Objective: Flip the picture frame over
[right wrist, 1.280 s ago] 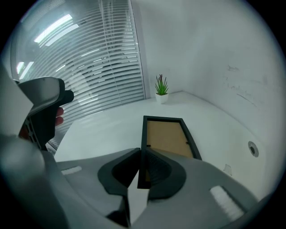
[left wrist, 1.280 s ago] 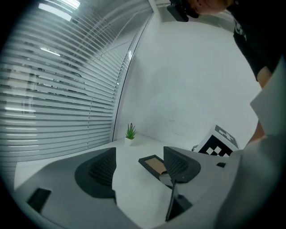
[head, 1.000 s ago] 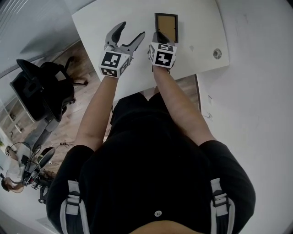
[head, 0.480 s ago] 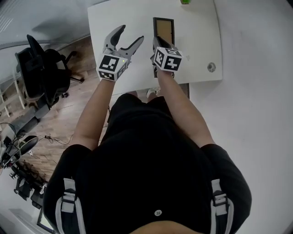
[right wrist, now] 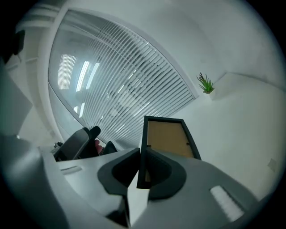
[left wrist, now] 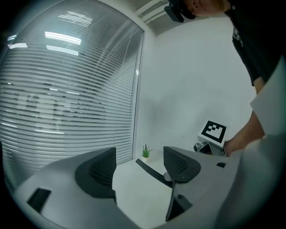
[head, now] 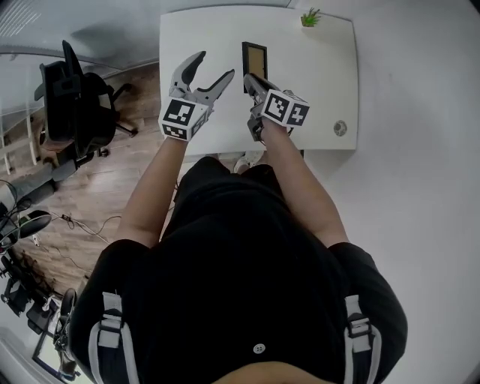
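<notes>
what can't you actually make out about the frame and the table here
- Front of the picture frame: faces away in the right gripper view; only its brown backing shows.
- Its near edge: head view, behind the right gripper.
- Round thing on the table: head view, too small to identify.

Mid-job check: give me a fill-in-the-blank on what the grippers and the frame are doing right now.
The right gripper holds the picture frame by its edge; the left gripper holds ___.
Inside its black rim, the picture frame shows a ___ face.
At the table's far corner stands a small potted ___.
Missing words: nothing; brown; plant.
</notes>
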`<state>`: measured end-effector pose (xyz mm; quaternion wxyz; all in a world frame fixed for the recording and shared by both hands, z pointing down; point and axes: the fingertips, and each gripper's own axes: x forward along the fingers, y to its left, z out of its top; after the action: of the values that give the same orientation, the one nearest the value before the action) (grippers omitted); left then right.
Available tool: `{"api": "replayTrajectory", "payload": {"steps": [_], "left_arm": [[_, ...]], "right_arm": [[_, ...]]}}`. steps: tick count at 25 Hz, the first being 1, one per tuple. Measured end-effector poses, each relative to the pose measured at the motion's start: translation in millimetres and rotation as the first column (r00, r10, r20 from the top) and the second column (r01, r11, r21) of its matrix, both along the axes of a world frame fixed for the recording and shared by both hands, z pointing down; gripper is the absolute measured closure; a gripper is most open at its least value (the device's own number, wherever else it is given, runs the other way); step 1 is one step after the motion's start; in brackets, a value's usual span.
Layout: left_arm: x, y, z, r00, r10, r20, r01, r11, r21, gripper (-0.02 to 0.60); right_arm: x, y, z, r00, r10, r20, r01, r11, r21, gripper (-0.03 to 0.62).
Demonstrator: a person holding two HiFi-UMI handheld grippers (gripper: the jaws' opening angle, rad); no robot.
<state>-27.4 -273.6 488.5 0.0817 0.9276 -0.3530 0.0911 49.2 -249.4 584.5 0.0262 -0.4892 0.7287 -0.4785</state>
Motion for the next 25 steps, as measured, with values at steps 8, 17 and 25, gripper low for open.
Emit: {"api": "replayTrajectory", "payload": {"steps": [8, 17, 25], "left_arm": [[-6.7, 7.8, 4.3, 0.999, -0.050, 0.016, 0.050, 0.999, -0.009, 0.245], [-18.3, 16.7, 29.1, 0.995, -0.092, 0.043, 0.094, 0.994, -0.057, 0.244], [-17.7, 23.0, 57.6, 0.994, -0.104, 0.038, 0.107, 0.990, -0.092, 0.245]], "right_arm": [[-1.7, -2.4, -0.5, 0.958, -0.014, 0.287, 0.019, 1.000, -0.016, 0.545], [-23.2, 7.4, 15.1, 0.829, -0.076, 0.554, 0.109, 0.994, -0.028, 0.545], [-32.5, 14.5, 51.6, 0.748, -0.053, 0.662, 0.132, 0.989, -0.070, 0.543]]}}
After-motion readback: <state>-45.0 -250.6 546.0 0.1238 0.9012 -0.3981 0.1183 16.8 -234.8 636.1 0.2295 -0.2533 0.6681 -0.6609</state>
